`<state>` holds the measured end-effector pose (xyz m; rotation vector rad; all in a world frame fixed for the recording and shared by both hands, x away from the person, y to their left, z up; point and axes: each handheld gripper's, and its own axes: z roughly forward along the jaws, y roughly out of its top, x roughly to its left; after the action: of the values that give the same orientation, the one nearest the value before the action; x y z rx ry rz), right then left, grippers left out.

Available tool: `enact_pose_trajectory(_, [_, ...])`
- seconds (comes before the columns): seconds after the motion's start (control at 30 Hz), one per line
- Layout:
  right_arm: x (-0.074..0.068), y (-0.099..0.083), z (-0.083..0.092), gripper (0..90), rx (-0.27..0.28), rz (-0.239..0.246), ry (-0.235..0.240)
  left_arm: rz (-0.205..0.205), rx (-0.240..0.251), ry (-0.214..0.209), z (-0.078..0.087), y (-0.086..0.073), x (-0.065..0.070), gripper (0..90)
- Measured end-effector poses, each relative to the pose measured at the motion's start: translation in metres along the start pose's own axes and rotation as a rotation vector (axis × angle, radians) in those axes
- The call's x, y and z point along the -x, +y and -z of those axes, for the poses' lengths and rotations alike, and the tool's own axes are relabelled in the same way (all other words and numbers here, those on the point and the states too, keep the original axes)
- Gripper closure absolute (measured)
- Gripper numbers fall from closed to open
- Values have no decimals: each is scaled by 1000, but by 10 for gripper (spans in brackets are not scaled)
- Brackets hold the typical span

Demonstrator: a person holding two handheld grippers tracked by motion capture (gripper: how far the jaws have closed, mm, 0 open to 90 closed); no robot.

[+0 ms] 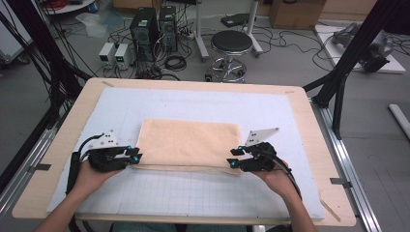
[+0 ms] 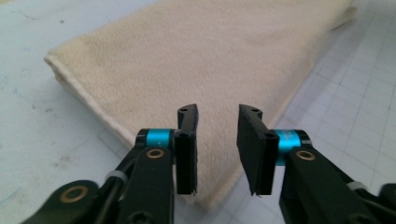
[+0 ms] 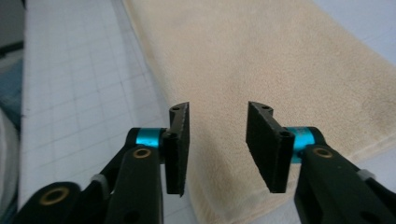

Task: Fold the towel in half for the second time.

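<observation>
A folded beige towel lies flat in the middle of the white gridded mat on the wooden table, its nap soft and even, its layered edge toward the person. The left gripper sits at the towel's near left corner, the right gripper at its near right corner. The gripper views show what the high view cannot: each pair of black jaws stands parted above the cloth, pinching nothing, and the left gripper view shows the stacked folds along the towel's side.
</observation>
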<state>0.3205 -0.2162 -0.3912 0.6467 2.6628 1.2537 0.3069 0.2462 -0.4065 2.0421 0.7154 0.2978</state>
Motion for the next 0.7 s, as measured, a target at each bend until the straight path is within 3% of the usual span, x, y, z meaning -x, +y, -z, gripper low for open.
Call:
enact_pose_trajectory(0.13, [4,-3,-14,603,-51,-20,-9,-12,-69,-7,-13,-4,3,752])
enact_pose_trajectory(0.2, [5,-6,-18,546,-98,-30,-14,-13,-95,-14,-17,-9,6,751])
enact_pose_trajectory(0.27, [3,-10,-20,540,-99,-27,-14,-26,-123,-13,-18,-11,7,749])
enact_pose_trajectory(0.43, [0,-26,-20,534,-112,-27,-42,-8,-134,-22,-19,-16,7,746])
enact_pose_trajectory(0.6, [-2,-32,-21,555,-105,-8,-68,-29,-135,-15,-21,-19,8,760])
enact_pose_trajectory(0.7, [1,-33,-21,569,-101,-9,-55,-18,-122,-23,-20,-21,6,766])
